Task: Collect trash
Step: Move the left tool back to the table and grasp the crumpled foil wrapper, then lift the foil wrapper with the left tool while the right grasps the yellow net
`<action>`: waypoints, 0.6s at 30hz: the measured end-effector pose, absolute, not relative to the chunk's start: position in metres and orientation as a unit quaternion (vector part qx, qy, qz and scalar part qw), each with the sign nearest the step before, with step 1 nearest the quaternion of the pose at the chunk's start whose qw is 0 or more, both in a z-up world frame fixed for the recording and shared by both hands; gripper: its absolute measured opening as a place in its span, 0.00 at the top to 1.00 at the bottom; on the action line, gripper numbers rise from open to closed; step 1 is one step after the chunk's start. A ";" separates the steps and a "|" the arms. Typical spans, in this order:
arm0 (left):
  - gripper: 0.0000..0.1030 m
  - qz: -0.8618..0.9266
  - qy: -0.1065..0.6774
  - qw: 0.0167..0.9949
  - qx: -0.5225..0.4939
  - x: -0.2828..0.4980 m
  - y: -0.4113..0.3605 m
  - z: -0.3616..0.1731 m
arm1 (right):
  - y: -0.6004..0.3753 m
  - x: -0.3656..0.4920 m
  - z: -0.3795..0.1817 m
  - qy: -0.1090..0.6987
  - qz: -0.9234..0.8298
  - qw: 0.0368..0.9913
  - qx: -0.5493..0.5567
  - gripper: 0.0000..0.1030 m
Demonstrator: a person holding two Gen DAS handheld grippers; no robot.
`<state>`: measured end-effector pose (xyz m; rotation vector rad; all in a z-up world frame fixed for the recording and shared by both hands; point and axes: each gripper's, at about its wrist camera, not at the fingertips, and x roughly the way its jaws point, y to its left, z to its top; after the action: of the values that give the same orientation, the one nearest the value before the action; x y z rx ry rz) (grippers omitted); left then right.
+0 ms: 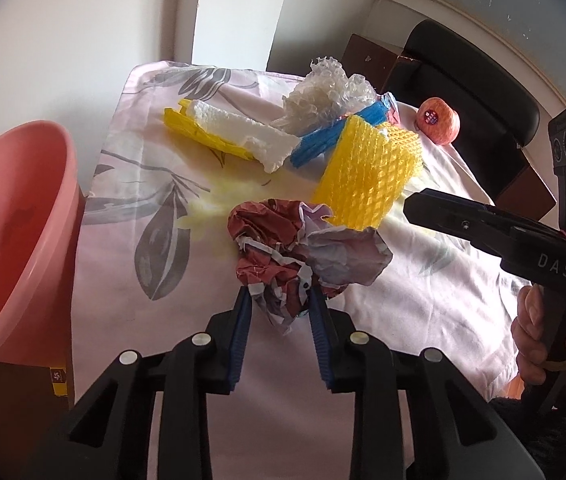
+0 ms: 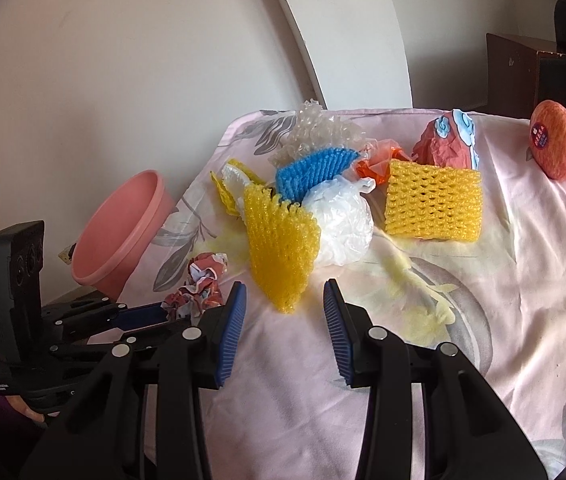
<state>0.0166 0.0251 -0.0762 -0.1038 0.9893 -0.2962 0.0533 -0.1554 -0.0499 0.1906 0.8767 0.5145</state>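
A crumpled red-and-white paper ball (image 1: pixel 283 248) lies on the pale floral cloth (image 1: pixel 423 304). My left gripper (image 1: pixel 279 298) is shut on its near end, both blue pads pressing the paper. The same ball (image 2: pixel 199 288) shows at the left gripper's tips (image 2: pixel 163 314) in the right wrist view. My right gripper (image 2: pixel 283 292) stands open with nothing between its pads, just short of a yellow foam net (image 2: pixel 283 248). In the left wrist view the right gripper (image 1: pixel 443 216) comes in from the right, near that yellow net (image 1: pixel 367 172).
A pink basin (image 1: pixel 23 240) stands off the table's left edge. The pile also holds a blue net (image 2: pixel 311 168), white plastic bag (image 2: pixel 343 224), bubble wrap (image 2: pixel 315 128), a second yellow net (image 2: pixel 433 204) and red paper (image 2: pixel 447 144). An apple (image 2: pixel 559 144) sits far right, a black chair (image 1: pixel 463 92) behind.
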 end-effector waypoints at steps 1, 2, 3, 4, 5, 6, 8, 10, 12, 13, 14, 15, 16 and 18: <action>0.75 -0.140 0.471 0.870 -0.049 0.015 0.026 -0.074 | -0.155 0.054 -0.050 0.419 0.246 0.870 0.090 0.60; 0.75 -0.139 0.468 0.872 -0.049 0.014 0.028 -0.073 | -0.155 0.055 -0.050 0.419 0.244 0.870 0.088 0.60; 0.76 -0.139 0.465 0.873 -0.049 0.012 0.029 -0.071 | -0.154 0.056 -0.051 0.419 0.243 0.871 0.086 0.60; 0.76 -0.138 0.461 0.875 -0.049 0.011 0.031 -0.068 | -0.154 0.057 -0.051 0.418 0.242 0.871 0.084 0.60; 0.76 -0.137 0.458 0.877 -0.049 0.009 0.032 -0.066 | -0.153 0.057 -0.051 0.417 0.242 0.872 0.083 0.60; 0.76 -0.135 0.455 0.879 -0.049 0.008 0.033 -0.064 | -0.153 0.058 -0.051 0.416 0.242 0.873 0.081 0.60; 0.76 -0.132 0.450 0.882 -0.049 0.006 0.036 -0.060 | -0.151 0.060 -0.050 0.412 0.243 0.875 0.079 0.60; 0.76 -0.129 0.446 0.885 -0.047 0.004 0.036 -0.058 | -0.148 0.062 -0.050 0.408 0.240 0.878 0.077 0.60; 0.76 -0.128 0.442 0.887 -0.047 0.002 0.037 -0.055 | -0.146 0.065 -0.051 0.408 0.238 0.878 0.075 0.60; 0.76 -0.128 0.440 0.888 -0.046 0.002 0.037 -0.054 | -0.146 0.065 -0.052 0.407 0.238 0.879 0.074 0.61; 0.76 -0.127 0.438 0.889 -0.045 0.001 0.038 -0.053 | -0.145 0.066 -0.052 0.408 0.237 0.879 0.073 0.63; 0.76 -0.127 0.436 0.890 -0.045 0.001 0.038 -0.052 | -0.145 0.066 -0.053 0.408 0.235 0.879 0.072 0.66; 0.76 -0.128 0.434 0.891 -0.045 0.000 0.039 -0.051 | -0.145 0.067 -0.054 0.408 0.232 0.880 0.072 0.73; 0.76 -0.127 0.431 0.892 -0.046 0.000 0.040 -0.049 | -0.146 0.068 -0.055 0.410 0.232 0.879 0.075 0.80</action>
<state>-0.0003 0.0402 -0.0493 -0.0964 0.8936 -0.2634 0.0677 -0.1457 -0.0555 0.1573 0.8554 0.4827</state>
